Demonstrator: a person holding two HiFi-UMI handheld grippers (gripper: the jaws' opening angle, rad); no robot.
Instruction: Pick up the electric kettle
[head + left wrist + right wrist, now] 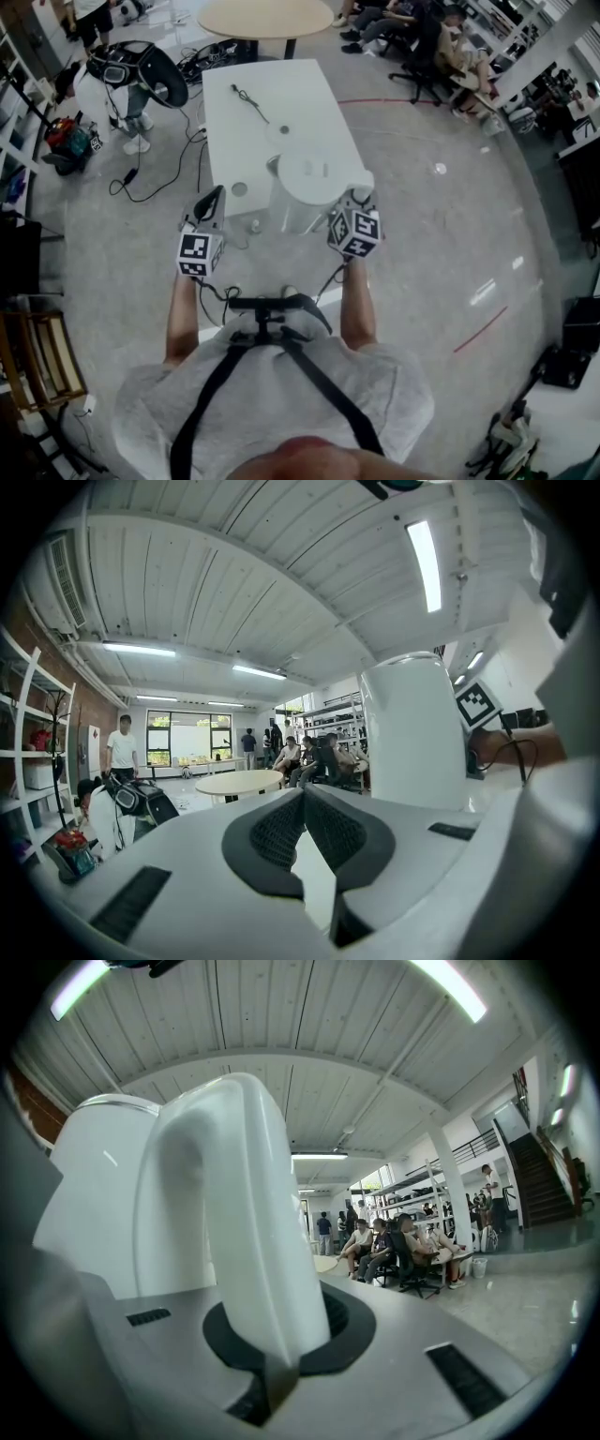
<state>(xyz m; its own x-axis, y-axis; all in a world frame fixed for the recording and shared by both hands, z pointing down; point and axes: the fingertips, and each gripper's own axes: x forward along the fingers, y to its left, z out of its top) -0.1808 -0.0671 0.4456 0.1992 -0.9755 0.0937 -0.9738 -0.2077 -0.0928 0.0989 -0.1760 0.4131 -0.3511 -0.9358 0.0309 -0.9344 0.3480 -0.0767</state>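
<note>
- Nearest thing: the kettle handle (234, 1232). It fills the right gripper view, and my right claw (279, 1340) is clamped on its lower part, pads tight on the white plastic.
- The electric kettle (302, 187) is white and upright, at the near edge of the white tabletop (234, 141), between my two claws.
- Left claw (303, 803): closed, tips touching, nothing in it. It sits near the kettle's left side, not touching — no help with the load.
- Step, as I read it: the grasp is done and this is the lift. No view shows whether the bottom is clear of the tabletop.
- Next move calls for a straight pull up with a firm clamp, since all the weight hangs off the handle on one side. Hold the wrist steady so the body doesn't swing. Water inside — can't see any — would make it heavier and prone to slosh.
- Around: a pale round disc (281, 131) sits further back on the tabletop with a black cord (248, 98) running to it. It looks like the base, so the kettle is off it and shouldn't be tethered.
- A small round thing (239, 188) lies by the left claw; I can't tell what it is.
- In the way: nothing above the kettle.
- The floor to the left has loose cables (159, 159) and a black bag (141, 70).
- A round wooden table (267, 17) and seated people (412, 28) are well apart, behind.
</note>
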